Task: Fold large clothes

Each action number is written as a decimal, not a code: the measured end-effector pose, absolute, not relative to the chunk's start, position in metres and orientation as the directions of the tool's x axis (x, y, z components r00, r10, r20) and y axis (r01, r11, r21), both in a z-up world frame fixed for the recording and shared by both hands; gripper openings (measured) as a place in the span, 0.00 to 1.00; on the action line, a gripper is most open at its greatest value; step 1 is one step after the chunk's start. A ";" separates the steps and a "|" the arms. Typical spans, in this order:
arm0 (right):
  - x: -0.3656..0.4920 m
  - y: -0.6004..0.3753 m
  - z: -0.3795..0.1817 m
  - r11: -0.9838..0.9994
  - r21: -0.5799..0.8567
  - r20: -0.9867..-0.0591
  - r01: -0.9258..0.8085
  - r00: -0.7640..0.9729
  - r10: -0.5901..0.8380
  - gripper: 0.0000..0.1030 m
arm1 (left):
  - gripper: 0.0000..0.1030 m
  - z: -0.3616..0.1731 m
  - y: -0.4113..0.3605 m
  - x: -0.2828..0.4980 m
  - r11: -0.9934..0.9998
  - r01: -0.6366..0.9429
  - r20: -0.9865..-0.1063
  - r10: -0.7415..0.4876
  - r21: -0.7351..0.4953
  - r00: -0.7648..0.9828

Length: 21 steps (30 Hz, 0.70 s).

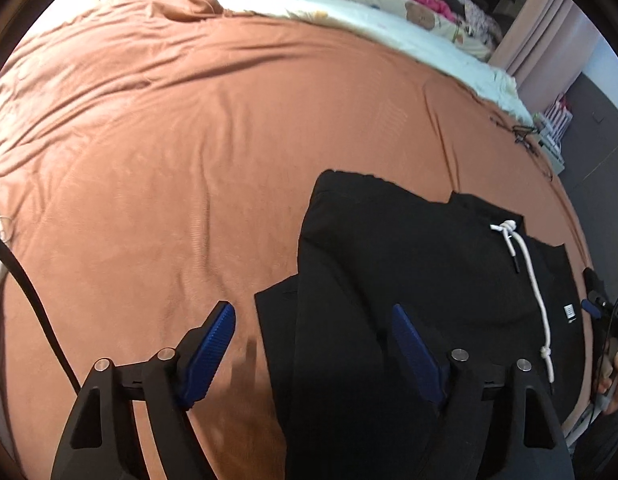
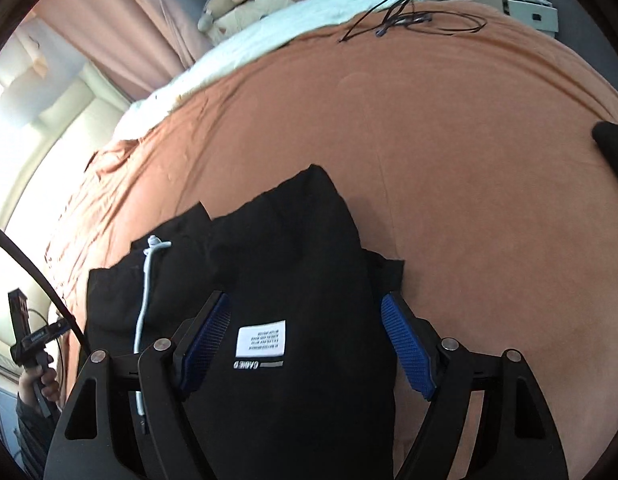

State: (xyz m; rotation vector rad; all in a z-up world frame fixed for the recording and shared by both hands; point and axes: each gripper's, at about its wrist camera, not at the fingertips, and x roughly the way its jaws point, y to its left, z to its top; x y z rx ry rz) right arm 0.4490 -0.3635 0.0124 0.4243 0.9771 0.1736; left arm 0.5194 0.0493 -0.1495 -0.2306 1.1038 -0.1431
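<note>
Folding looks to be between steps: black trousers (image 1: 409,264) lie partly folded on the orange bed (image 1: 169,152), a white drawstring (image 1: 537,292) trailing across the waist end, and neither tool grips any cloth.

Left hand-held gripper (image 1: 313,352) stands wide, tilted steeply down over the near left edge of the trousers; its left pad is over bare bedcover, its right pad over black fabric, and nothing is pinched between them.

Right hand-held gripper (image 2: 305,344) is equally wide, also pitched down, straddling the folded bulk just above the white label (image 2: 261,338); whether its pads touch the cloth I cannot tell.

In my judgement the next move calls for each tool to settle on an edge or corner of the near end, close on the layers, then carry that end over toward the far end without dragging the drawstring out of place.
</note>
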 end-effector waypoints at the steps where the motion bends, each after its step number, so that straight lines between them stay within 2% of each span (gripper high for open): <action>1: 0.456 -0.361 0.012 0.911 0.410 -0.773 0.039 0.545 0.325 0.75 | 0.74 -0.155 0.048 0.525 0.968 0.003 -0.872 -0.228 -0.252 0.433; 2: 0.465 -0.360 0.010 0.917 0.397 -0.780 0.034 0.539 0.318 0.75 | 0.70 -0.160 0.047 0.530 0.969 0.004 -0.878 -0.226 -0.248 0.423; 8: 0.507 -0.364 -0.002 0.938 0.345 -0.816 0.035 0.506 0.281 0.74 | 0.63 -0.177 0.040 0.556 0.968 0.034 -0.880 -0.241 -0.249 0.408; 9: 0.514 -0.365 -0.005 0.937 0.348 -0.820 0.038 0.496 0.285 0.72 | 0.61 -0.179 0.038 0.562 0.967 0.042 -0.880 -0.246 -0.251 0.407; 11: 0.524 -0.366 -0.012 0.930 0.365 -0.830 0.036 0.465 0.308 0.49 | 0.49 -0.180 0.034 0.570 0.961 0.059 -0.876 -0.269 -0.269 0.400; 12: 0.528 -0.364 -0.014 0.925 0.380 -0.826 0.023 0.458 0.328 0.42 | 0.46 -0.181 0.032 0.573 0.958 0.067 -0.874 -0.283 -0.280 0.395; 13: 0.532 -0.364 -0.014 0.922 0.386 -0.822 0.011 0.458 0.339 0.31 | 0.36 -0.180 0.030 0.577 0.960 0.068 -0.876 -0.277 -0.273 0.394; 14: 0.534 -0.362 -0.011 0.928 0.373 -0.820 0.002 0.469 0.328 0.18 | 0.17 -0.180 0.029 0.578 0.963 0.069 -0.879 -0.267 -0.261 0.395; 16: 0.533 -0.365 -0.003 0.934 0.358 -0.805 -0.006 0.505 0.312 0.05 | 0.07 -0.175 0.028 0.577 0.968 0.067 -0.876 -0.248 -0.242 0.413; 17: 0.529 -0.369 0.000 0.931 0.365 -0.793 -0.009 0.522 0.316 0.02 | 0.05 -0.168 0.030 0.575 0.970 0.064 -0.866 -0.238 -0.234 0.440; 21: 0.513 -0.378 0.020 0.921 0.390 -0.733 -0.015 0.600 0.320 0.01 | 0.04 -0.145 0.039 0.566 0.967 0.041 -0.826 -0.236 -0.251 0.511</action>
